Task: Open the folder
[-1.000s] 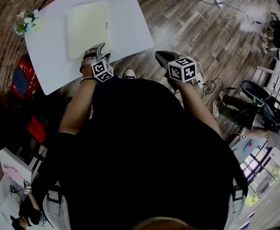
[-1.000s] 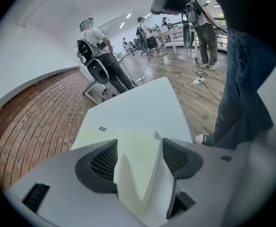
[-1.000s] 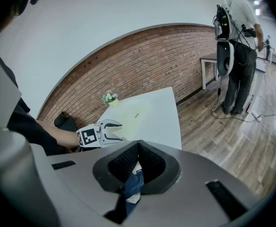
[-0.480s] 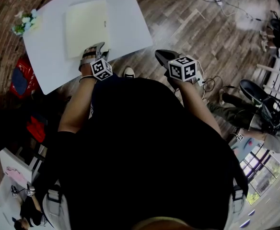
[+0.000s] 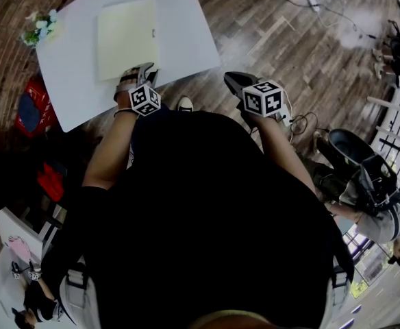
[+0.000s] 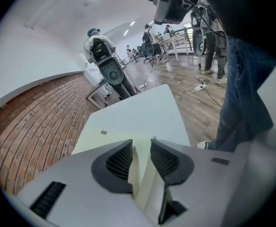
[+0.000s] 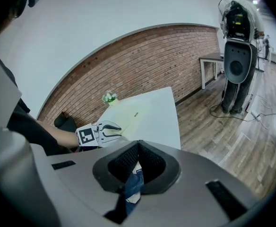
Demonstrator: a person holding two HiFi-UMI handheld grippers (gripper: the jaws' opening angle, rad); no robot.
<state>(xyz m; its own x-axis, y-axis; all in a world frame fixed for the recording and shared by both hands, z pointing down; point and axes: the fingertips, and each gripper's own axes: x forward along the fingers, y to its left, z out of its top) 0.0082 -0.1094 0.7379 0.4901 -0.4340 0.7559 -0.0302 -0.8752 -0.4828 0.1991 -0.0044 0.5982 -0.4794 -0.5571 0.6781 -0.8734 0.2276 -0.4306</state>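
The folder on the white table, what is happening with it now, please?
A person holds a tool in each hand. The left tool is at the near edge of the pale yellow folder, which lies flat and closed on the white table. Its jaws are closing, with the folder's edge between them. The right tool is held off to the side over the wooden floor, jaws together and holding nothing.

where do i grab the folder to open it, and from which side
Probably the near edge of the folder, from the person's side: it lies flat on the table, that edge close to the table's near rim. The left gripper is closing there, edge between its jaws.
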